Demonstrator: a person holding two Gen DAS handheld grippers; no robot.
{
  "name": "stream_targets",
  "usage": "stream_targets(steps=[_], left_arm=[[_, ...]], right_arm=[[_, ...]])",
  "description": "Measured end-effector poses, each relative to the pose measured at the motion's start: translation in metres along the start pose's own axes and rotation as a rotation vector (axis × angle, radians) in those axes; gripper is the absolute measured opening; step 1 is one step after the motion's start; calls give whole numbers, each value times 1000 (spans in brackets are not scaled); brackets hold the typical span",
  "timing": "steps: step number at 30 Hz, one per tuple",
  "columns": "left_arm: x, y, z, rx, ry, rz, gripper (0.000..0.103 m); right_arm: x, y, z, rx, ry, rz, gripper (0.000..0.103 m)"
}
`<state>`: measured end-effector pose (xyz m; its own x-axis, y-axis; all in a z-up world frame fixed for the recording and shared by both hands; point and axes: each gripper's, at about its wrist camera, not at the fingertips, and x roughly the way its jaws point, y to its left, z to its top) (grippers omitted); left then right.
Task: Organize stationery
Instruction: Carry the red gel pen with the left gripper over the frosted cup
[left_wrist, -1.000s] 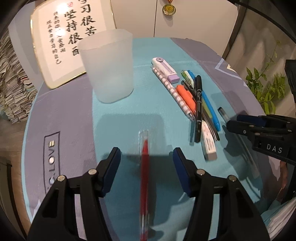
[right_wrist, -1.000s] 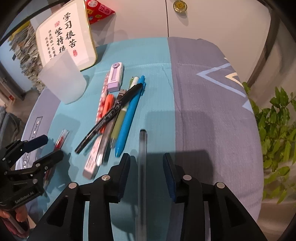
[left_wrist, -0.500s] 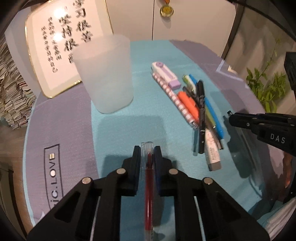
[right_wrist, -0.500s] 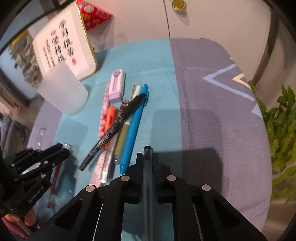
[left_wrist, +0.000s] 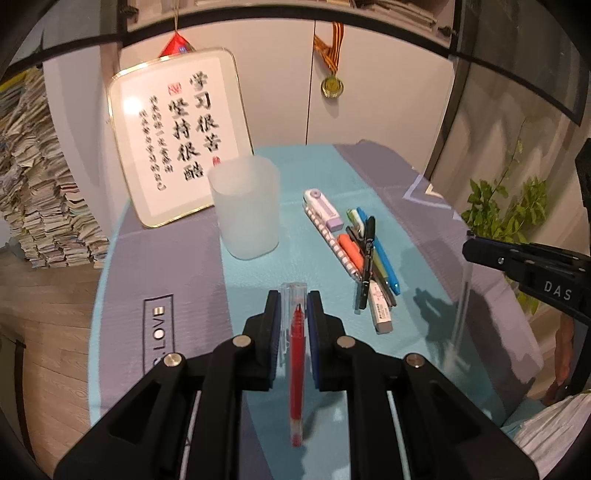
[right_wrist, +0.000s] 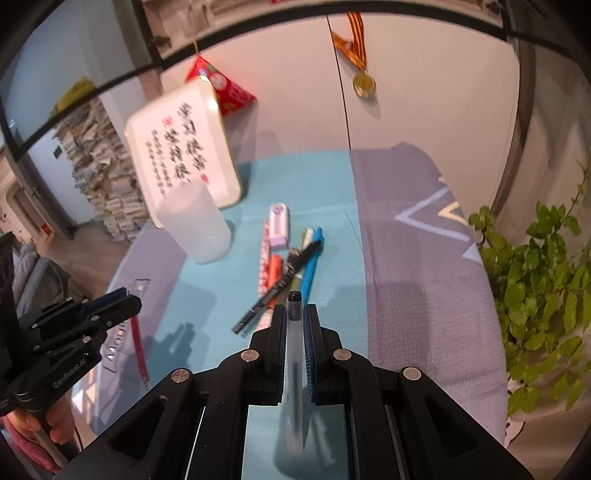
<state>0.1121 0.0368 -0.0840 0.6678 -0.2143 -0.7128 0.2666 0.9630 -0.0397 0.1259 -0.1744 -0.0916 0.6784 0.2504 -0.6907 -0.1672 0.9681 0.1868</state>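
My left gripper is shut on a red pen with a clear cap and holds it above the table. My right gripper is shut on a clear pen with a black tip, also lifted. A frosted plastic cup stands upright ahead of the left gripper; it shows in the right wrist view too. A pile of pens, an eraser and a correction tape lies right of the cup. The right gripper shows in the left wrist view, the left gripper in the right wrist view.
A framed calligraphy board leans against the wall behind the cup. The round table has a teal and purple cloth. Stacked papers stand at the left, a green plant at the right. A medal hangs on the wall.
Both grippers closed on their pens, red in the left and clear in the right, and lifted them off the cloth. Both views have risen and tilted up toward the wall.
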Motion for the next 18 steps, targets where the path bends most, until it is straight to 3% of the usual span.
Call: stream_targets(steps=[8,18], left_arm=[[-33,2,1,-5,-77,8,12],[-52,6,17,-7,-154,24,12]], right_arm=[[-36,23,-3,-44,-94,13,10],[-44,38,1,-64,-106,11,10]])
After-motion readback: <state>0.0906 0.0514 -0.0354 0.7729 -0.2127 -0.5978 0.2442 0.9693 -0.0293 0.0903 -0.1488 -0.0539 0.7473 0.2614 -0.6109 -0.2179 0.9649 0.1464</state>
